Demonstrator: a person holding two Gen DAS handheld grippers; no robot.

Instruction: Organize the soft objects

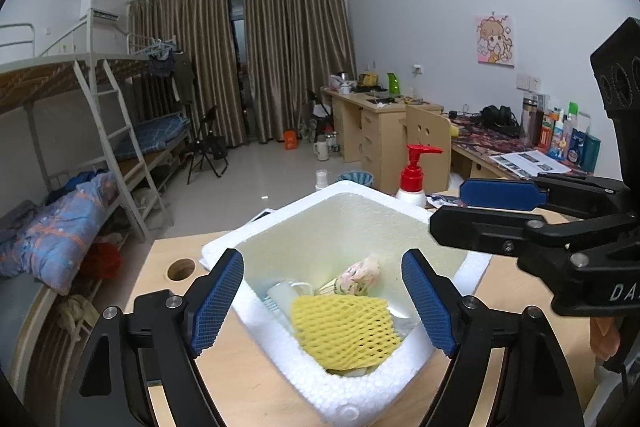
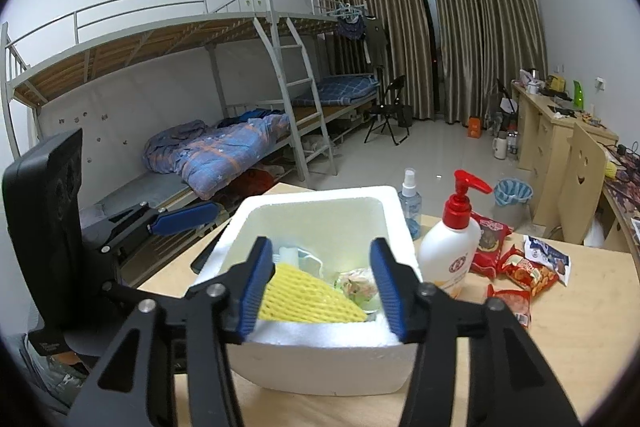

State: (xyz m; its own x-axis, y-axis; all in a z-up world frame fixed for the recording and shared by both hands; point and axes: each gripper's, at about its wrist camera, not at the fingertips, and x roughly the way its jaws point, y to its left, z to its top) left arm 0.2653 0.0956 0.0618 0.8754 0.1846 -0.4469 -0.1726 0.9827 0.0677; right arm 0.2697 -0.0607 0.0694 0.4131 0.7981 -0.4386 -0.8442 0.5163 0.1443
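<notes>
A white foam box (image 1: 384,387) (image 2: 320,367) stands on the wooden table. Inside it lie a yellow foam net (image 1: 344,327) (image 2: 304,297), a small floral pouch (image 1: 360,277) (image 2: 358,285) and some white items. My left gripper (image 1: 324,303) hovers open over the box, its blue pads clear of the net below. My right gripper (image 2: 320,287) is open above the box's near rim, nothing pressed between its pads. Each gripper shows in the other's view: the right gripper (image 1: 480,205) at the right, the left gripper (image 2: 176,221) at the left.
A white pump bottle with a red top (image 2: 450,247) (image 1: 414,179) and a small spray bottle (image 2: 411,203) stand beside the box. Red snack packets (image 2: 516,267) lie to the right. The table has a round hole (image 1: 181,269). Bunk beds, desks and a chair fill the room.
</notes>
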